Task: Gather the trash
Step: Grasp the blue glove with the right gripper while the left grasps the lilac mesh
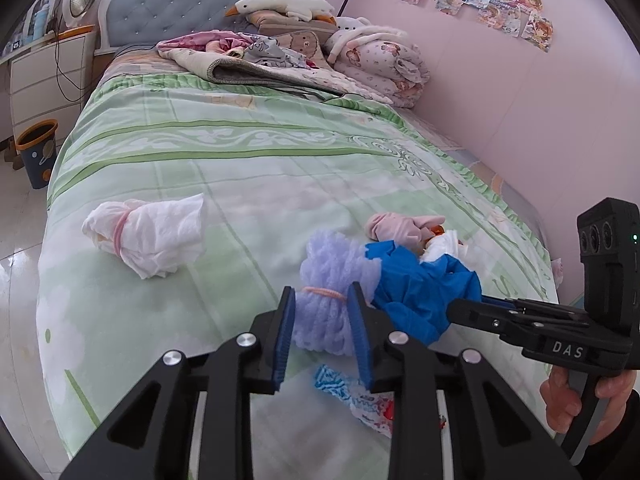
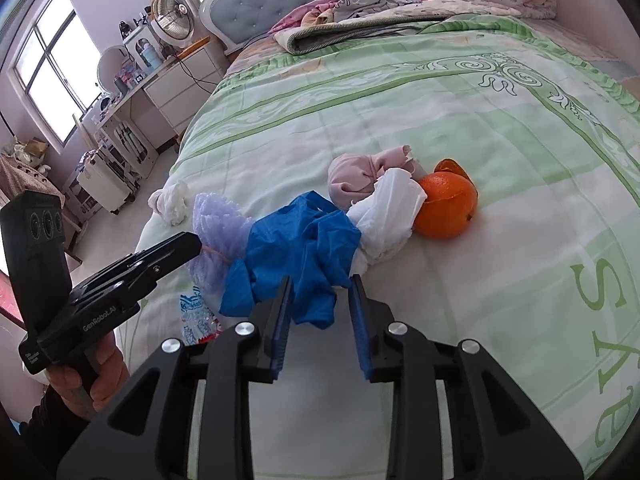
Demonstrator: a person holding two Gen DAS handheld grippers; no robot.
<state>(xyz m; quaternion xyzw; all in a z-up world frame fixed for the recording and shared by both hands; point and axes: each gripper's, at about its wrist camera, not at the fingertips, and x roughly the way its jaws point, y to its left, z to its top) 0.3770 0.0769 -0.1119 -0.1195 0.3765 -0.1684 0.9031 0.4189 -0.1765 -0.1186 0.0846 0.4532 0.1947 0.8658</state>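
On the green bedspread (image 1: pixel 224 168) lies a heap of trash. My left gripper (image 1: pixel 323 320) is shut on a lavender foam net bundle (image 1: pixel 332 276) tied with a pink band. My right gripper (image 2: pixel 320 308) is shut on a crumpled blue glove (image 2: pixel 304 244) right beside it; the glove touches the left pad and bunches up to the right fingertip. Behind the glove lie a white tissue (image 2: pixel 388 216), a pink cloth (image 2: pixel 360 178) and an orange (image 2: pixel 446 210) with loose peel. A tied white tissue bundle (image 1: pixel 148 236) lies apart to the left. A printed snack wrapper (image 1: pixel 352 392) lies under the left gripper.
A dark bin with an orange rim (image 1: pixel 38 152) stands on the floor left of the bed. Folded quilts, clothes and a plush goose (image 1: pixel 280 6) are piled at the headboard. White drawers (image 1: pixel 44 80) and a fan stand by the bed. The pink wall runs along the right.
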